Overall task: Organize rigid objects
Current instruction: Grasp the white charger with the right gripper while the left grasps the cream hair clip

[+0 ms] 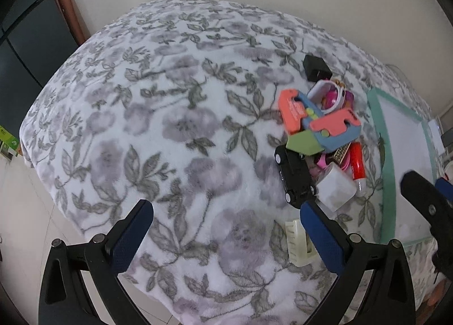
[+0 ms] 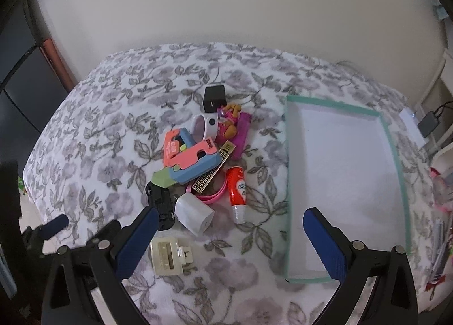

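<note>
A heap of small objects lies on the floral blanket: a coral-and-blue toy (image 2: 189,159) (image 1: 317,121), a black toy car (image 2: 160,204) (image 1: 296,176), a white charger cube (image 2: 194,214) (image 1: 335,190), a red tube (image 2: 237,190) (image 1: 358,166), a black cube (image 2: 213,98) (image 1: 315,68) and a cream clip (image 2: 170,255) (image 1: 298,241). To its right stands a shallow white box with a teal rim (image 2: 393,149) (image 1: 376,115), nothing in it. My left gripper (image 1: 226,211) hovers open, left of the heap. My right gripper (image 2: 230,221) hovers open in front of the heap and box.
The blanket (image 1: 158,115) covers a raised surface against a pale wall. A dark cabinet (image 1: 19,50) stands at the far left. Cables and a small device (image 2: 430,124) lie at the far right, with colourful items (image 2: 441,211) past the blanket's right edge.
</note>
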{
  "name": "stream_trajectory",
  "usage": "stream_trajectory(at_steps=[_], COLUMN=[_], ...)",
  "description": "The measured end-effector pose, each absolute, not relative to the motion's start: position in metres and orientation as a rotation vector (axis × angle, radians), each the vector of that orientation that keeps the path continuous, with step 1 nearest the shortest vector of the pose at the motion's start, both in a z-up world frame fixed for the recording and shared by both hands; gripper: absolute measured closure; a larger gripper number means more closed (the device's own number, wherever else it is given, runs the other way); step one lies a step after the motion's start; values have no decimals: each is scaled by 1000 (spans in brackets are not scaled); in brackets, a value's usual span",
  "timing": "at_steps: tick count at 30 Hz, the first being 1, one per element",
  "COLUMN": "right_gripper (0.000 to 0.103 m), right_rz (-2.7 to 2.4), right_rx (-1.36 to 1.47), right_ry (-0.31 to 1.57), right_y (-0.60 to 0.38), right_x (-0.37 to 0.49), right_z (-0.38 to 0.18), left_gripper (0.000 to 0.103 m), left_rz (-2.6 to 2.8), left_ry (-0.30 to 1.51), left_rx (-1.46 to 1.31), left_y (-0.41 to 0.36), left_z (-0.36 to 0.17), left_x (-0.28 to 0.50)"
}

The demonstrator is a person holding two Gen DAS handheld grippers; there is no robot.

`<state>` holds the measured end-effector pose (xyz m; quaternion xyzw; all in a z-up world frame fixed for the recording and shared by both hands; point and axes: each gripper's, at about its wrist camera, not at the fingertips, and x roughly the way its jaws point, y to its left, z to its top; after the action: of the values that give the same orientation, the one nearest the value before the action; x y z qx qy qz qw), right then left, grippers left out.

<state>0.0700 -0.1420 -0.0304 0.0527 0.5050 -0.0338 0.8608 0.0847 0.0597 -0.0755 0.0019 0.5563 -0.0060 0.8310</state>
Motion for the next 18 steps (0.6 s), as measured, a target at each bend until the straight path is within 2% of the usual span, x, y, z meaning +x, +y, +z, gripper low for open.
stream_trajectory(at_steps=[6, 9, 13, 18], right_gripper=[0, 4, 10, 17], right_rz=[-12, 4, 37, 71], right_rx=[154, 153, 185, 192], right_ry=[1136, 1159, 1176, 1194], right_y=[-136, -132, -127, -117], right_x=[87, 92, 99, 104], right_z=[-64, -77, -90, -100], left_gripper=[0, 1, 13, 16], left_rz=[-49, -66, -85, -97], left_ry=[1218, 1226, 1226, 1213], left_rx=[39, 65, 102, 122], left_y=[50, 41, 33, 31], left_z=[-94, -101, -106, -108], left_x=[79, 76, 74, 71])
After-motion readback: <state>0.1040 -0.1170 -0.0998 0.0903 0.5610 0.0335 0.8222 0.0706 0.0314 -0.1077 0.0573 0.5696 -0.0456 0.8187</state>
